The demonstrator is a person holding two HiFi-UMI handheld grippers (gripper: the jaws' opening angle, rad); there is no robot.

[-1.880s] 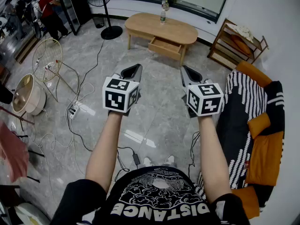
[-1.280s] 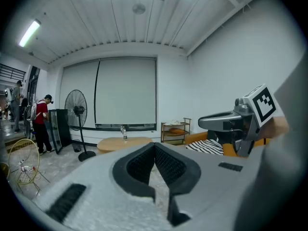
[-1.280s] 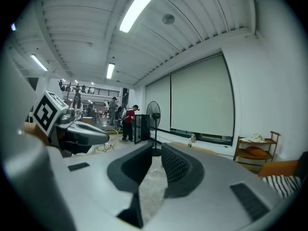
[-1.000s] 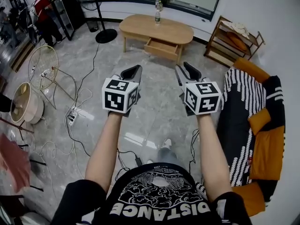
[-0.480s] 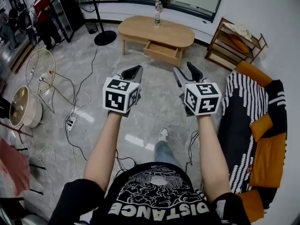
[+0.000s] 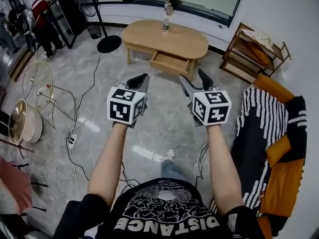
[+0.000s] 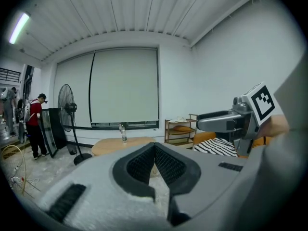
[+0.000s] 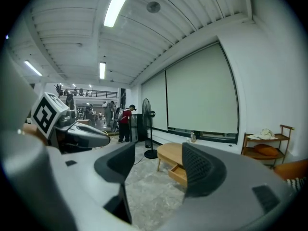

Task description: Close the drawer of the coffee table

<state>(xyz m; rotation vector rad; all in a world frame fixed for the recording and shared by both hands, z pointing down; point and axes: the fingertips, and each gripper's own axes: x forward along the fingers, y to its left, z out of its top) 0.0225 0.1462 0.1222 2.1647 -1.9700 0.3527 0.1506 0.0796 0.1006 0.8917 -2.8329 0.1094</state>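
Note:
The oval wooden coffee table stands ahead on the grey floor, its drawer pulled out toward me. A bottle stands on the tabletop. Both grippers are held out level, well short of the table. My left gripper is shut, its pads together with nothing between them. My right gripper has its jaws apart and opening, with nothing held. Between them the right gripper view shows the open drawer far off.
A standing fan's base is left of the table. A wooden shelf and a sofa with a striped blanket line the right side. Cables and a fan guard lie to the left. A person in red stands far left.
Both grippers have moved forward toward the coffee table, which sits nearer in view. The right gripper's jaws have spread from nearly together to wide apart. The left stays shut.

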